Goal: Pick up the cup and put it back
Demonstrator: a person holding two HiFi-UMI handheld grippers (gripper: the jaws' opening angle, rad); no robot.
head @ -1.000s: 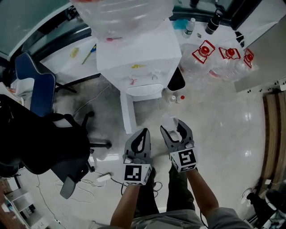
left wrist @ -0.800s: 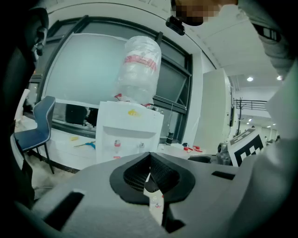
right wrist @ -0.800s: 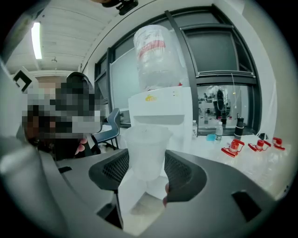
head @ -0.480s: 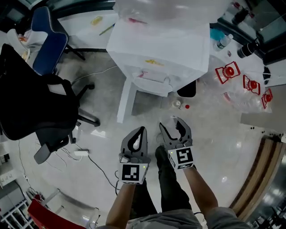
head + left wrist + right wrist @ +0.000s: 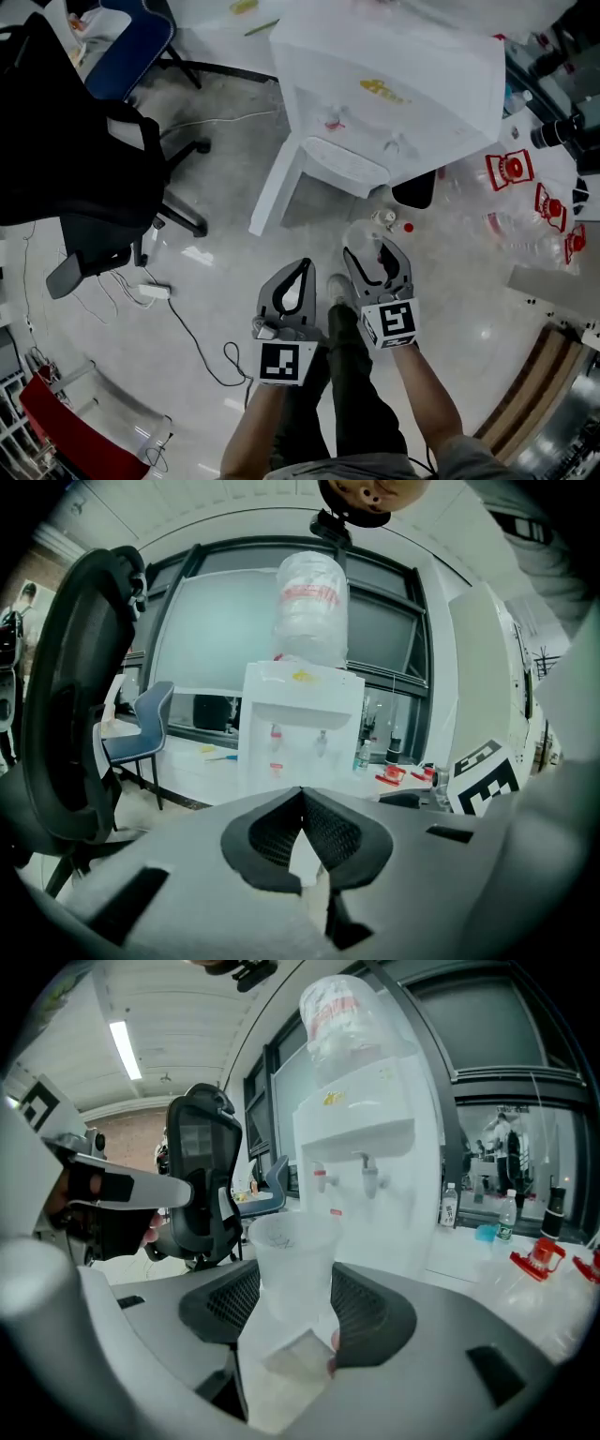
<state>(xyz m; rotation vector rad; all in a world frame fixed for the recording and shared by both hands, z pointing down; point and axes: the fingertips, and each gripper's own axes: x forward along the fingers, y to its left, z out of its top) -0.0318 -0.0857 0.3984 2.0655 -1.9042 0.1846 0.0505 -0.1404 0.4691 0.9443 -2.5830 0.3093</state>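
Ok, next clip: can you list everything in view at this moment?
water dispenser: one, white, ahead of the person
water bottle: one, clear, on top of the dispenser
office chair: one, black, left of the dispenser
side chair: one, blue, beyond the office chair
jugs: three red caps show, clear, right of the dispenser
power strip: one, white, floor near the office chair's base
cup: one, translucent, upright between the right gripper's jaws
left gripper: one, grey, shut, empty
right gripper: one, grey, shut on the cup
forearms: two, behind the grippers
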